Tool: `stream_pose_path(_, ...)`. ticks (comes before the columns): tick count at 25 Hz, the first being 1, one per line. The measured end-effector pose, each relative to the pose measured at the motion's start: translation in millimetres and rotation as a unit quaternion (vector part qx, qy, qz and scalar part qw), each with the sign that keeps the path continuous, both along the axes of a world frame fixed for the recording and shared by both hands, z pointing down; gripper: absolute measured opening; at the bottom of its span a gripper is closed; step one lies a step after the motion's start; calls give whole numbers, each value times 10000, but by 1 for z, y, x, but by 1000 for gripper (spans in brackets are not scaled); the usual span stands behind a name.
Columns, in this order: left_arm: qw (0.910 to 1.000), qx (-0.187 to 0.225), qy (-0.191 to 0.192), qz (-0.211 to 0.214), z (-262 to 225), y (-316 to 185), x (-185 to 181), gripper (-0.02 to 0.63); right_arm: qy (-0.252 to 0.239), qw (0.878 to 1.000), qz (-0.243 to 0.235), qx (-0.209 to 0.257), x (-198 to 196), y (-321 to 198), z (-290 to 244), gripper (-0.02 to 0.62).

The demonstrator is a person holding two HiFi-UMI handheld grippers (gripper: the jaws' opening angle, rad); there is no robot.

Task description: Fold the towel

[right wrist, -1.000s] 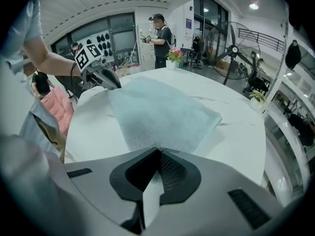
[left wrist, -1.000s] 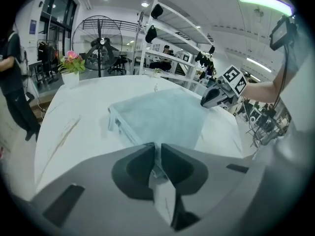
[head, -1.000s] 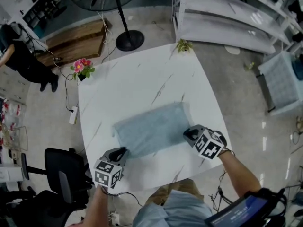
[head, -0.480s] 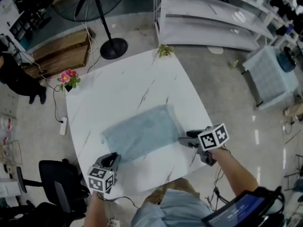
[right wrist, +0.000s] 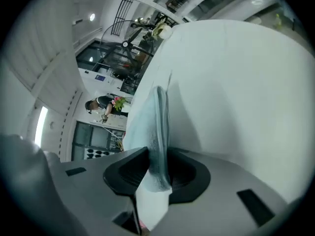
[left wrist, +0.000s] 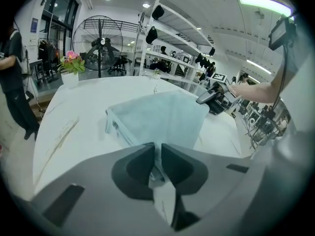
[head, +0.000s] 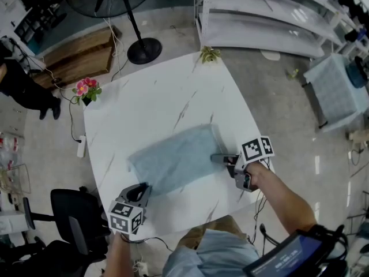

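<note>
**Operator:** What's the biggest thing in front of me?

**Spotter:** The white, grey-veined table (head: 161,91), set with one corner pointing away from you. The pale blue towel (head: 176,157) lies on its near half. The towel's long side runs along the near edge, from close to the near left corner across toward the right corner. Most of it rests flat, and stacked layers show along its left end.

**Operator:** And my left tool?

**Spotter:** Your left gripper (head: 143,189) sits at the near left corner of the table, angled down at the towel. Its jaws are almost together and pinch the towel's nearest corner, which rises a little off the top into them.

**Operator:** The right one?

**Spotter:** Your right gripper (head: 218,158) is by the right corner of the table, turned on its side so its marker cube faces up and outward. It points across at the towel's right end. Its jaws stand about half open and have just been closing. The towel's edge stands between them and fills the gap, with a jaw against each side.

**Operator:** Anything smaller on the table?

**Spotter:** Pink flowers (head: 86,88) sit just at the left corner, and a small green plant (head: 209,54) at the far corner. Both are well apart from the towel.
</note>
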State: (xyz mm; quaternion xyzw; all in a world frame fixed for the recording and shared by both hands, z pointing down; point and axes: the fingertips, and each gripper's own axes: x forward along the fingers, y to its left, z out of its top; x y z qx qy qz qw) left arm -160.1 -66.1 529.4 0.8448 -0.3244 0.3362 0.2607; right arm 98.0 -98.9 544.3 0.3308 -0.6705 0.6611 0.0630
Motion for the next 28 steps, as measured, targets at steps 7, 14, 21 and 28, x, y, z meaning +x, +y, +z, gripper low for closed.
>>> stream_pose_path(7,9985,292,297,-364,-33,-6,-14,49,504,9977,-103,437,15,-3,-23,84)
stream_pose_path(14,9933,782,602,-604,-79,6,-21,55,1816,9679,-1068,1372,16,-18,-68,84)
stream_pose_path(21,9887,1072,768,-711,-98,32,-30,55,2874,9012,-2260,2326,-38,-31,-117,84)
stream_pose_path(28,9829,1123,903,-1143,-104,59,-59,55,3112,8454,-3241,2889,-129,-24,-131,86)
